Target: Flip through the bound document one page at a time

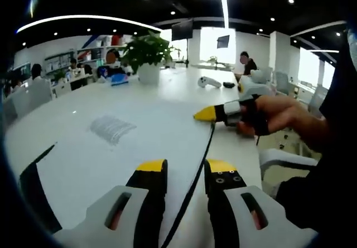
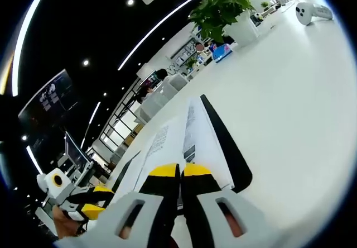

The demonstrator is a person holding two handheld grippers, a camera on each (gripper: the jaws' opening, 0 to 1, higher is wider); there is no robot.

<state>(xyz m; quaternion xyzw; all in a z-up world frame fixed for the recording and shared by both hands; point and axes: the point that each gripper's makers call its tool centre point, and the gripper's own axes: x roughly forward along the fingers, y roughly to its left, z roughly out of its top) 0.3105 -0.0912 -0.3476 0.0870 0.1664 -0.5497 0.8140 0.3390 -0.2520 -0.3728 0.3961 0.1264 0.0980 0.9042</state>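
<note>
Left gripper view shows our left gripper (image 1: 186,172) with its yellow-tipped jaws apart, straddling the page edge of the document (image 1: 117,142), which spreads white across the table (image 1: 178,89) from 9 to 12 o'clock, with a grey text block on it. At 3 o'clock a hand (image 1: 279,117) holds our right gripper (image 1: 207,113), its yellow tip at the sheet's far edge. In the right gripper view that gripper's (image 2: 179,172) jaws stand together on a lifted page (image 2: 195,142); we judge it clamped on the leaf. The black cover (image 2: 226,147) lies beneath toward 1 o'clock, and the left gripper (image 2: 92,200) sits at 8 o'clock. Further out stand a plant (image 1: 146,49) at 11 o'clock, a white controller (image 1: 209,82) and seated people. We judge the paper light, limp and easily creased or torn at the binding, so hold one leaf at its free edge, away from the spine, and carry it over slowly.
</note>
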